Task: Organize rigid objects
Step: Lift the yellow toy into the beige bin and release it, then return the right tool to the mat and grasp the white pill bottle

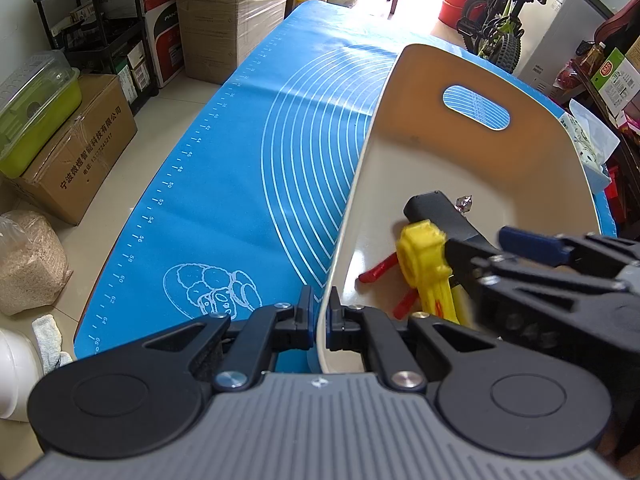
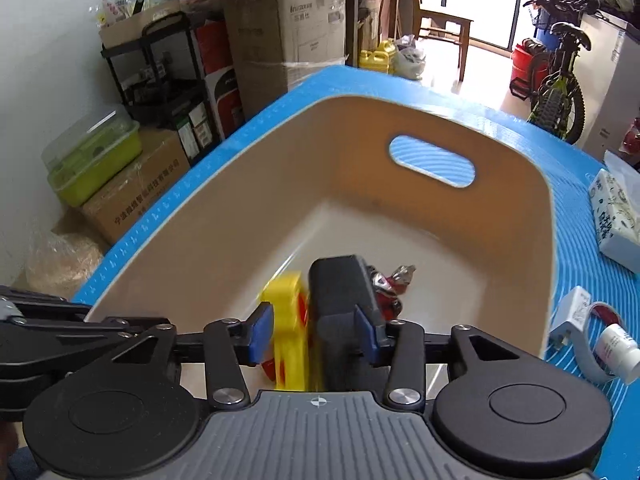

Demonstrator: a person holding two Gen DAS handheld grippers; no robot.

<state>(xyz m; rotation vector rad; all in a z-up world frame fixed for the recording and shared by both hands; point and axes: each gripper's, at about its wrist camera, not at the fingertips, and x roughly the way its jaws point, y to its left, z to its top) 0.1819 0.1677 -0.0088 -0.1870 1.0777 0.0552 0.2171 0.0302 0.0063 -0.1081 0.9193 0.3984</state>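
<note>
A cream plastic bin (image 1: 400, 128) (image 2: 256, 184) with a handle cutout stands on the blue mat (image 1: 240, 184). My left gripper (image 1: 321, 316) is shut on the bin's near rim, one finger outside the wall and one inside. Inside the bin lie a black remote-like block (image 1: 436, 212) (image 2: 340, 292), a yellow plastic tool (image 1: 424, 256) (image 2: 290, 320), red handles (image 1: 376, 272) and a small red and silver toy (image 2: 390, 284). My right gripper (image 2: 314, 334) (image 1: 476, 246) reaches down into the bin, open. The blurred yellow tool and the black block sit between its fingers, and the pads do not press on them.
To the right of the bin on the mat are a tissue pack (image 2: 616, 216), a white adapter (image 2: 572, 312) and a small white bottle (image 2: 618, 352). Cardboard boxes (image 1: 76, 148), a black shelf (image 1: 100, 28) and a sack stand on the floor at left. A bicycle (image 1: 500, 24) is at the far right.
</note>
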